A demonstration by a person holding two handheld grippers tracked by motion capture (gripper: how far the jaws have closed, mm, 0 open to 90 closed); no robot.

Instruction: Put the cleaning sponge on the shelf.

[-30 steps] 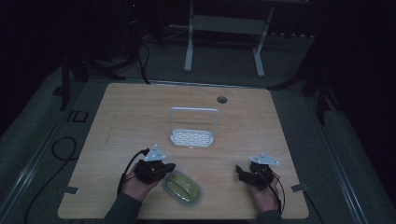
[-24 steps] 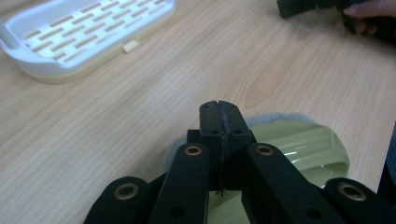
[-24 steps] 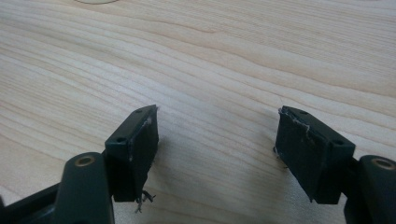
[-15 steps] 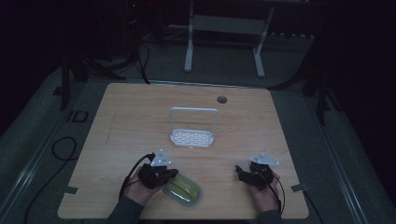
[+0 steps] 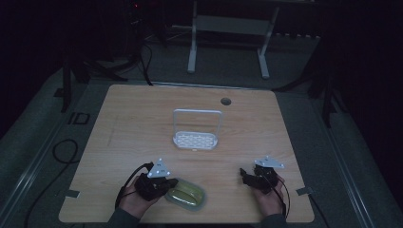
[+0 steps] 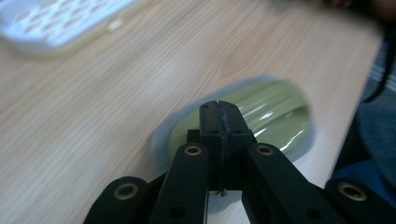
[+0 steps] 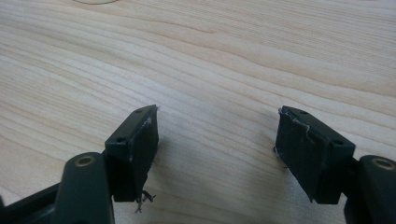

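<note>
The pale wooden table (image 5: 142,123) was viewed from high above, facing forward; both gripper views were set close over its surface (image 7: 233,56).

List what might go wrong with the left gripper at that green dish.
The left gripper has its jaws shut, tips over the green dish rim: a push may skid it on the table, perhaps off the near edge. Its glossy, shallow rim looks hard to pinch.

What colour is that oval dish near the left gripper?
The dish is glossy olive green with a pale rim, seen best in the left gripper view.
</note>
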